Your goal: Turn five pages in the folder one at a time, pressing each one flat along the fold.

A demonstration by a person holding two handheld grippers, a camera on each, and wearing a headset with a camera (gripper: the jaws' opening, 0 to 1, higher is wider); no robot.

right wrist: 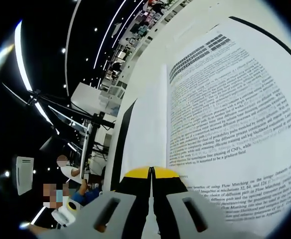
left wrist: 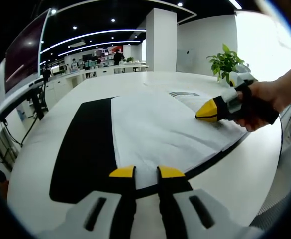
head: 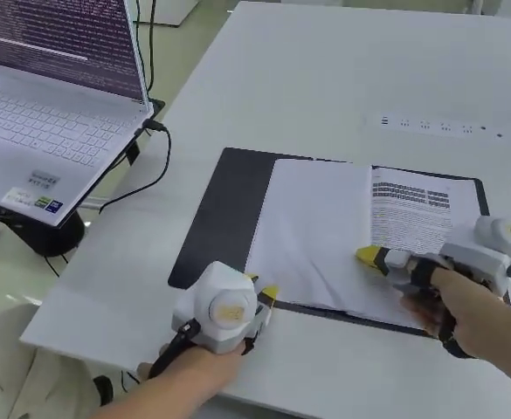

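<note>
My right hand-held gripper (head: 369,256) is clenched, jaws together with nothing between them. Its tip is down on the open folder (head: 213,218) beside the fold, and the printed page (head: 417,209) lies just to its right. My left hand-held gripper (head: 266,294) sits at the near edge of the turned page (head: 312,223), jaws a narrow gap apart, holding nothing I can see. That page does not look quite flat ahead of my left tip. If I drag the right tip too hard, I judge it could crease the paper or skid the folder across the bench (head: 325,78). If I lift off too soon, the page may spring back.
</note>
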